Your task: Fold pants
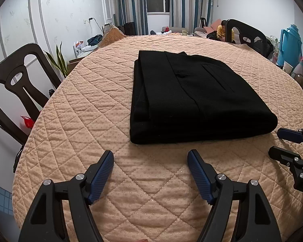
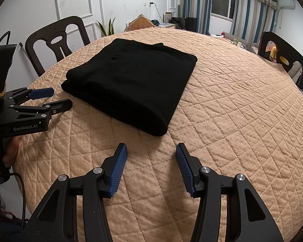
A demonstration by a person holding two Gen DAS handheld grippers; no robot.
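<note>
The black pants [image 1: 192, 96] lie folded into a thick flat rectangle on the tan quilted table cover [image 1: 103, 109], a back pocket facing up. My left gripper [image 1: 150, 154] hovers open just short of the near folded edge, with nothing between its blue pads. In the right wrist view the same pants [image 2: 131, 84] lie ahead and to the left. My right gripper [image 2: 151, 148] stands open over bare quilt near the pants' near corner. The left gripper [image 2: 59, 98] also shows at the left edge there, open, and the right gripper [image 1: 276, 142] shows at the right edge of the left wrist view.
Dark wooden chairs stand around the table: one at the left [image 1: 16, 88], one at the far right [image 1: 246, 34]. A person in yellow [image 1: 221, 31] sits beyond the table. A blue thermos [image 1: 290, 44] and clutter stand at the right. A hand [image 2: 10, 151] holds the left gripper's handle.
</note>
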